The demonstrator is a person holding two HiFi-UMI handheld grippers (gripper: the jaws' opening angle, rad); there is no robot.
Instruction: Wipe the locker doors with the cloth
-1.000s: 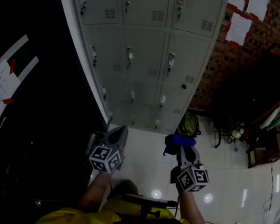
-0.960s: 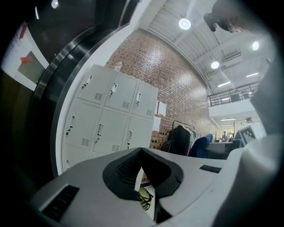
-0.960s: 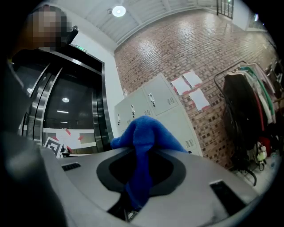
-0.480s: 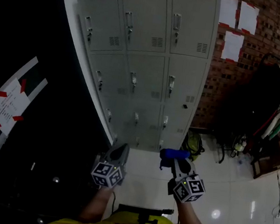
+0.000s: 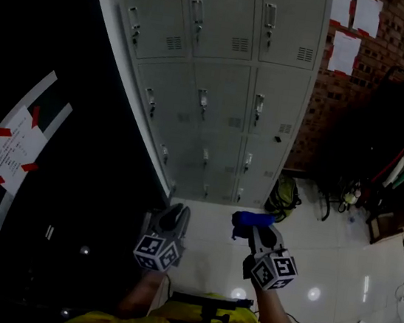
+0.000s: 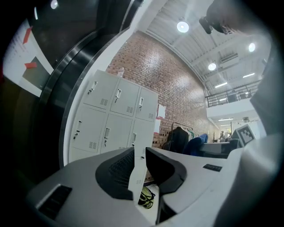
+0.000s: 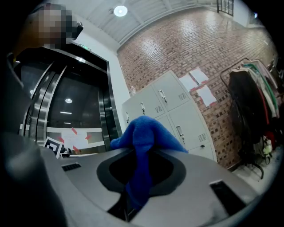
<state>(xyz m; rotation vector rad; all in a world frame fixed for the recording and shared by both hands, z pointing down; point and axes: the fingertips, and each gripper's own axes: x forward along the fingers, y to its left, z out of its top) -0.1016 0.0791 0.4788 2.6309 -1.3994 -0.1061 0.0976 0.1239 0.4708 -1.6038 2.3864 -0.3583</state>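
While clamping cloth (image 7: 143, 133) in right gripper (image 7: 141, 156), left gripper (image 6: 138, 153) slightly parted and empty, facing locker doors (image 5: 225, 101) well beyond fingertips; wiping not starting yet.

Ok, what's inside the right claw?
A blue cloth is pinched in the right claw, bunched up above the jaws. Its lower end is hidden between them.
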